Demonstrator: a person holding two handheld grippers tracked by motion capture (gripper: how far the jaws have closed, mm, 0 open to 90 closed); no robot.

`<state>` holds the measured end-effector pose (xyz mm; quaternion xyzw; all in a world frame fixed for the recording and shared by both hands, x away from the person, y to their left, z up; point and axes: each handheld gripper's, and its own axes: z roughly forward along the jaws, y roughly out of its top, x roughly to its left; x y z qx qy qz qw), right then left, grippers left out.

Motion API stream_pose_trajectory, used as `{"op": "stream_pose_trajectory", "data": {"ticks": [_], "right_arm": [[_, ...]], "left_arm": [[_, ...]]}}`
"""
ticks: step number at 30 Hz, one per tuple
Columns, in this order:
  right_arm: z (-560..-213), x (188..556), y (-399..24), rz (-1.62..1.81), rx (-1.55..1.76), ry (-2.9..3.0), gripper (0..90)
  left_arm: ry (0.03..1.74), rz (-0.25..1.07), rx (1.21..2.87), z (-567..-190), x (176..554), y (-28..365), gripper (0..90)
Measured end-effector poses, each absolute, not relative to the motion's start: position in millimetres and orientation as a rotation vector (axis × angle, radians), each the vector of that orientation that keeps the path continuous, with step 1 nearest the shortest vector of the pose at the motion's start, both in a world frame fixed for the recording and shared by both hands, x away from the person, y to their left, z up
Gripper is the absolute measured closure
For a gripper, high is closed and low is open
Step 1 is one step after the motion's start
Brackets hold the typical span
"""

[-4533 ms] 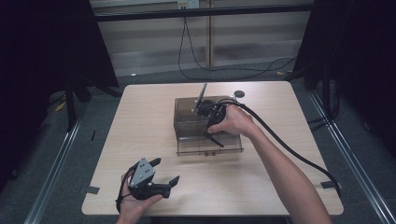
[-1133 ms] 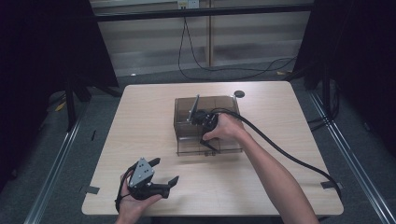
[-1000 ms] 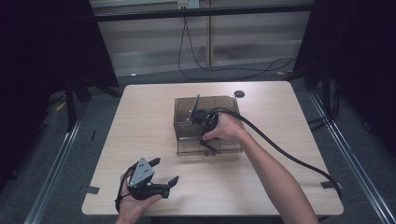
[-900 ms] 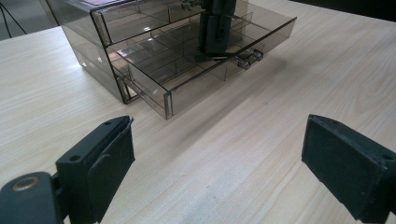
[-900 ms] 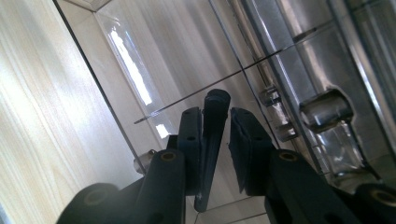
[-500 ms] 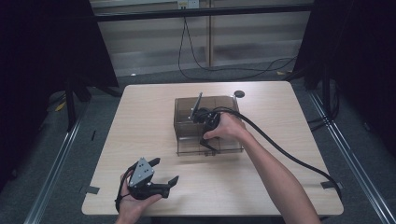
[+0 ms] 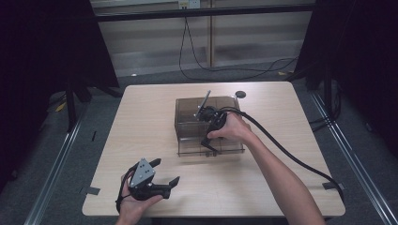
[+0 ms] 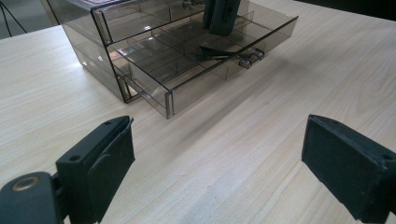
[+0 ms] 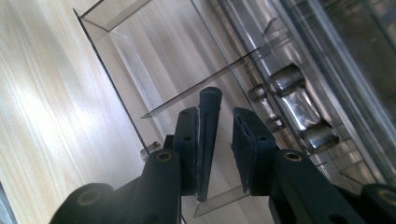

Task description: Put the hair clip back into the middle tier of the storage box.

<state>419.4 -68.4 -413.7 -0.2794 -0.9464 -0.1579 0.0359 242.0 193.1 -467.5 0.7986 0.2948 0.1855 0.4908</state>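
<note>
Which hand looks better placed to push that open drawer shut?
Right, probably. The right gripper is down in the open drawer, a dark strip between its slightly parted jaws. The left gripper rests near the table's front edge, jaws wide, well clear of it.

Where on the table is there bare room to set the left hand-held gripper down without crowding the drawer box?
The whole left strip of the table is bare, between its left edge and the drawer box. The near right part is bare too, though the right forearm and cable cross it. It is crowded at the open drawer, where the right hand-held gripper works.
</note>
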Motion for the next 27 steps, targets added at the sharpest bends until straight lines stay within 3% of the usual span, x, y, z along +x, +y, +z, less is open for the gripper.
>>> {"op": "stream_pose_trajectory", "data": {"ticks": [27], "right_arm": [[-407,400,-111,-0.852,-0.996,-2.849,71.0]], "left_arm": [[0.739,0.453,1.928,-469,243,194,10.2]]}}
